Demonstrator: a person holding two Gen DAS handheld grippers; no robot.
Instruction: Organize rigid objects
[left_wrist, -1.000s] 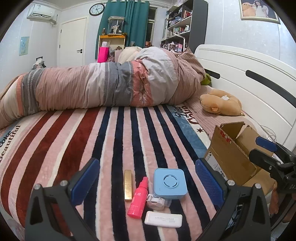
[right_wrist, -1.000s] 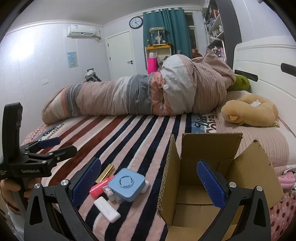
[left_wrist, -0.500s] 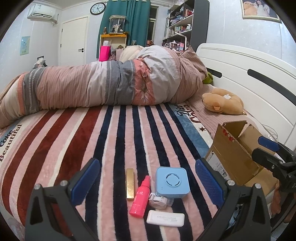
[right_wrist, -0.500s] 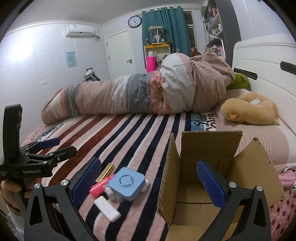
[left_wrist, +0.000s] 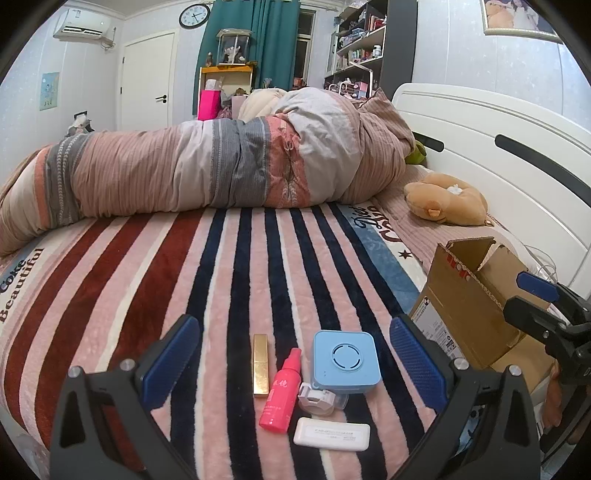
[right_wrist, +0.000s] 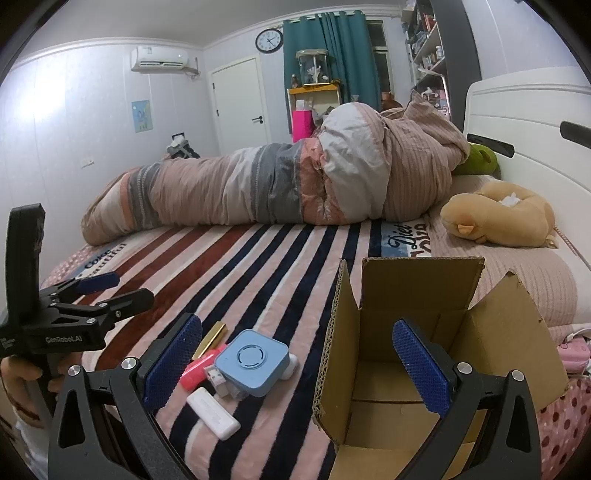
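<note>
A small cluster lies on the striped blanket: a gold bar (left_wrist: 260, 363), a pink bottle (left_wrist: 280, 392), a light blue square box (left_wrist: 345, 362), a small white tape dispenser (left_wrist: 317, 398) and a white flat case (left_wrist: 331, 434). My left gripper (left_wrist: 293, 363) is open just above and behind the cluster, empty. An open cardboard box (right_wrist: 436, 354) stands to the right of them. My right gripper (right_wrist: 297, 363) is open and empty, near the box's left wall; it shows at the right of the left wrist view (left_wrist: 535, 306). The blue box (right_wrist: 253, 362) also shows in the right wrist view.
A rolled duvet (left_wrist: 207, 170) lies across the bed's far side. A tan plush toy (left_wrist: 445, 203) sits by the white headboard (left_wrist: 517, 173). The left gripper shows at the left of the right wrist view (right_wrist: 103, 295).
The left gripper has drifted slightly back and up, so the cluster sits a bit lower in its view. The right gripper has barely moved.
</note>
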